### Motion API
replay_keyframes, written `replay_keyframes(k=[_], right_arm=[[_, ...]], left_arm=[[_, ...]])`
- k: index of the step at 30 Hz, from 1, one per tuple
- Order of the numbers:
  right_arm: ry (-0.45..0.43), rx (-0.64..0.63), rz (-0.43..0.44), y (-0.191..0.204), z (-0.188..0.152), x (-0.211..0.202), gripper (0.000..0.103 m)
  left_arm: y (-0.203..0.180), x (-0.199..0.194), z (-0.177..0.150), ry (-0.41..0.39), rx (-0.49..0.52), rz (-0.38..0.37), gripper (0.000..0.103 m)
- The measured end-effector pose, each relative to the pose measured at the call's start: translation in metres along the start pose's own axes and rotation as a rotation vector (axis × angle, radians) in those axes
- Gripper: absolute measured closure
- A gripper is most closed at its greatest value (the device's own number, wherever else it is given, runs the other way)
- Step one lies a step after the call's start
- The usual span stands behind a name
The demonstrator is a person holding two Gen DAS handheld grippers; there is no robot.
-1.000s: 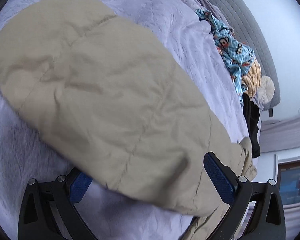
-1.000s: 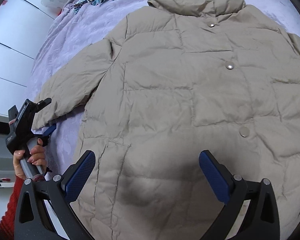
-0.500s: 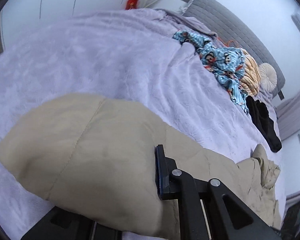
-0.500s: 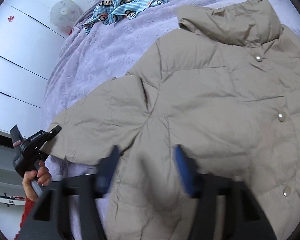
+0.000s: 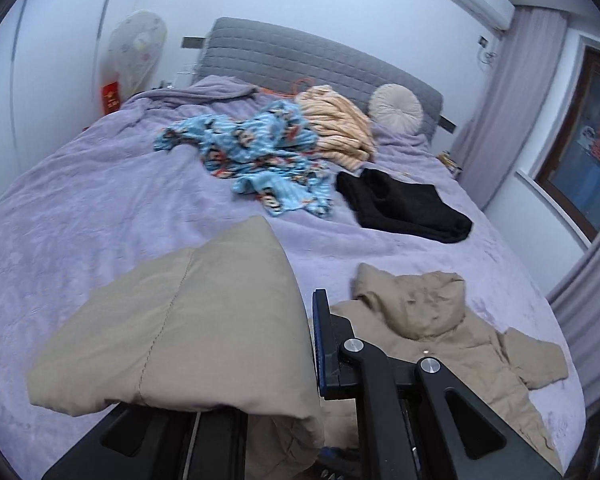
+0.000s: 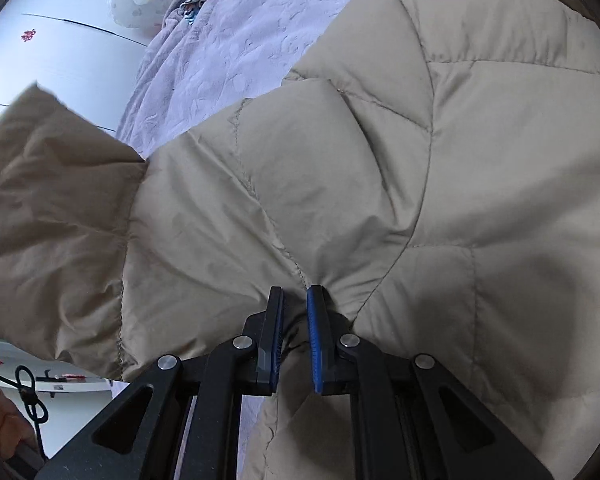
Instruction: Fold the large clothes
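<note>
Since a second ago both grippers went from spread wide to clamped, and the left one has risen with the sleeve. Left gripper [image 5: 306, 364] is pressed together on the sleeve [image 5: 188, 320] of the beige puffer coat [image 6: 440, 168]; only its right blue pad shows, the cloth drapes over the other. The sleeve is lifted clear of the lilac bedspread [image 5: 100, 216] and hangs forward of the jaws. Right gripper [image 6: 296, 340] is closing its jaws on a pinch of quilted fabric, a fold bunched between the blue pads near where the sleeve meets the body. The coat lies flat, front up, across the foot end of the bed, with its collar [image 5: 416, 300] pointing toward the headboard [image 5: 320, 60]. Other clothes sit nearer the headboard, well apart: blue print pyjamas [image 5: 260, 156], a black garment [image 5: 404, 208].

Step in hand, as I read it: fold the left sleeve in over the chest.

- Keep the right pinch firm as an anchor so the body does not slide.
- Carry the sleeve across low, then lay it flat, cuff toward the far side.
- Puffy fill springs back, so press down before letting go.
- Watch for the sleeve twisting as I roll my wrist.
</note>
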State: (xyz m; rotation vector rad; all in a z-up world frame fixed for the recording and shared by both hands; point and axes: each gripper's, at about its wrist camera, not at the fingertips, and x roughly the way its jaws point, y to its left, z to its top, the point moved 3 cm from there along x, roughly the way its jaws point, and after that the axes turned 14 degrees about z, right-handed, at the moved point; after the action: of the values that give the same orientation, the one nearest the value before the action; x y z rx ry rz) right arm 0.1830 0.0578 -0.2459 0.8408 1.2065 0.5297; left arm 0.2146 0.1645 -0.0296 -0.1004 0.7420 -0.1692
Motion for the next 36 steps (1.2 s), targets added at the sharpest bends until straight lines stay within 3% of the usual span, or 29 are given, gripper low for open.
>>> replay_keyframes(k=[4,8,12,17,19,20,21,23,25,29,33,34,35,36], right_arm=[[-0.02,0.008,0.027,-0.01,-0.011,-0.055,0.09],[-0.102,-0.051,-0.114,-0.041,-0.031,-0.147,0.089],[-0.166,0.003,-0.238,-0.087,-0.048,-0.222,0.089],[-0.215,0.097,-0.284,-0.132,-0.059,-0.265,0.089],[-0.223,0.121,-0.271,-0.142,-0.061,-0.266,0.089],[-0.23,0.128,-0.264,-0.144,-0.06,-0.267,0.089],[-0.236,0.132,-0.259,-0.145,-0.057,-0.267,0.089],[-0.242,0.136,-0.258,-0.145,-0.049,-0.268,0.089],[-0.248,0.132,-0.26,-0.147,-0.052,-0.275,0.089],[-0.246,0.096,-0.277,-0.135,-0.054,-0.284,0.089],[-0.222,-0.051,-0.345,-0.099,-0.043,-0.284,0.088],[-0.215,-0.106,-0.365,-0.086,-0.038,-0.28,0.071],[-0.204,-0.168,-0.391,-0.072,-0.032,-0.275,0.034],[-0.2,-0.223,-0.413,-0.06,-0.029,-0.269,0.017]], left_arm=[[-0.109,0.023,-0.013,0.05,0.13,-0.094,0.091],[-0.194,0.06,-0.056,0.112,0.294,-0.093,0.091],[-0.238,0.107,-0.122,0.23,0.429,-0.03,0.091],[-0.259,0.12,-0.182,0.217,0.637,0.078,0.09],[-0.258,0.108,-0.185,0.209,0.672,0.07,0.09],[-0.256,0.104,-0.185,0.219,0.67,0.058,0.081],[-0.253,0.099,-0.184,0.237,0.656,0.028,0.048],[-0.24,0.083,-0.175,0.204,0.605,0.008,0.003],[-0.228,0.065,-0.162,0.162,0.591,0.012,0.001],[-0.193,0.034,-0.147,0.176,0.534,0.001,0.001],[-0.114,0.033,-0.11,0.211,0.344,0.034,0.001],[-0.087,0.041,-0.1,0.243,0.272,0.041,0.001],[-0.061,0.047,-0.095,0.273,0.202,0.05,0.001],[-0.039,0.057,-0.09,0.299,0.139,0.064,0.001]])
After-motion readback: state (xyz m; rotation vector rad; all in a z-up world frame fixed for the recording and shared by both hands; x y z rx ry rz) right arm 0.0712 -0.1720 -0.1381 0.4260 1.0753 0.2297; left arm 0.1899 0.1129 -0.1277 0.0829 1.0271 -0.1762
